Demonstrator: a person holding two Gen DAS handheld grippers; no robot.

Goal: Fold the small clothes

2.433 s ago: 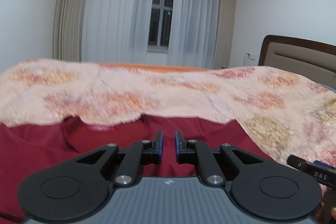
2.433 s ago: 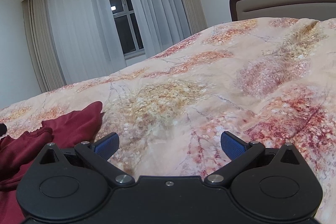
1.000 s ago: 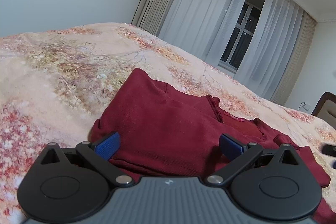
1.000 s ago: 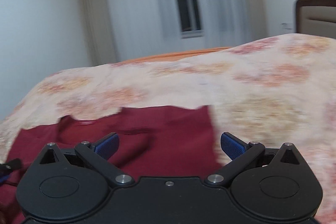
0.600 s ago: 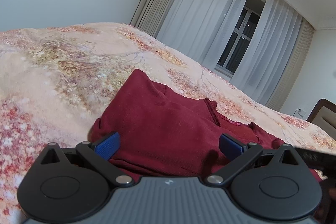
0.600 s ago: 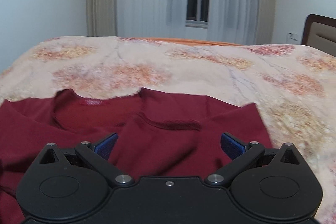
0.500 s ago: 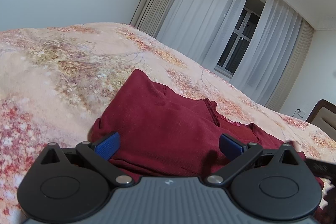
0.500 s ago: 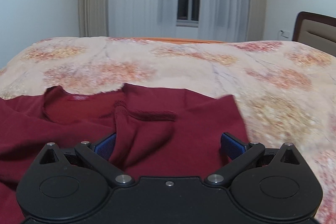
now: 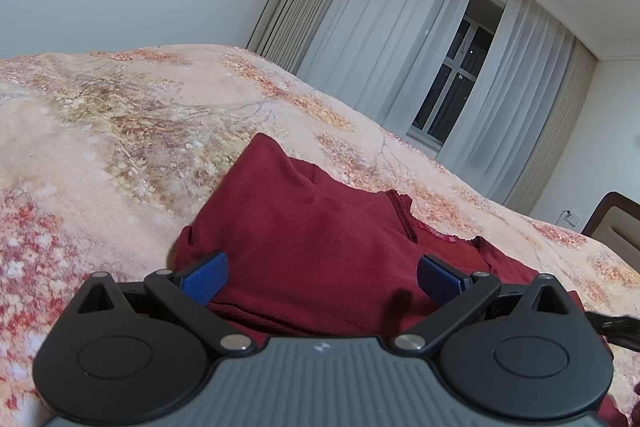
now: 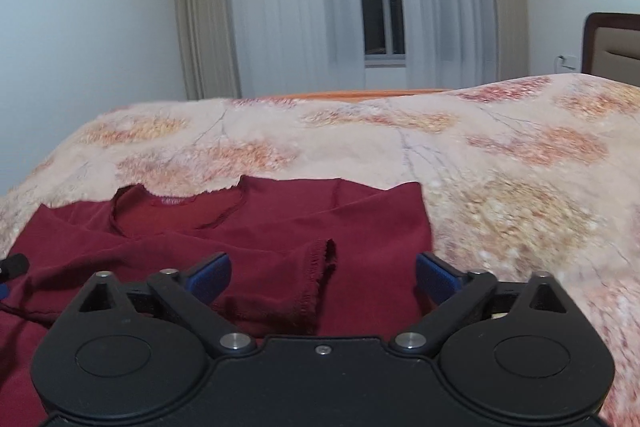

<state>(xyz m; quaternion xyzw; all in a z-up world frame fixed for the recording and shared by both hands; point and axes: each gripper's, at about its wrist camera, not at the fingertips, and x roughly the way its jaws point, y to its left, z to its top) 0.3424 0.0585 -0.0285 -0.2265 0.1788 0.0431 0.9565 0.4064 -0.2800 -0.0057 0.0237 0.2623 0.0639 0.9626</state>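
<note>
A dark red top (image 9: 320, 227) lies on the bed, its sleeves folded in over the body. My left gripper (image 9: 320, 275) is open and empty, low over the garment's left side. My right gripper (image 10: 322, 277) is open and empty, just above a folded sleeve hem (image 10: 320, 267) on the top's (image 10: 248, 239) right side. The neckline with its label (image 10: 172, 203) lies at the far edge. The tip of the left gripper (image 10: 14, 265) shows at the left edge of the right wrist view, and the right gripper's tip (image 9: 616, 327) at the right edge of the left wrist view.
The bed is covered by a floral peach blanket (image 10: 500, 167) that spreads all around the garment. A headboard (image 10: 612, 43) stands at the right. Curtains and a window (image 10: 380, 7) lie beyond the far side of the bed.
The right gripper has swung left from the bare blanket to above the top's right side and drawn back a little. The left gripper, shut 2.4 s ago, opened and has stayed still since.
</note>
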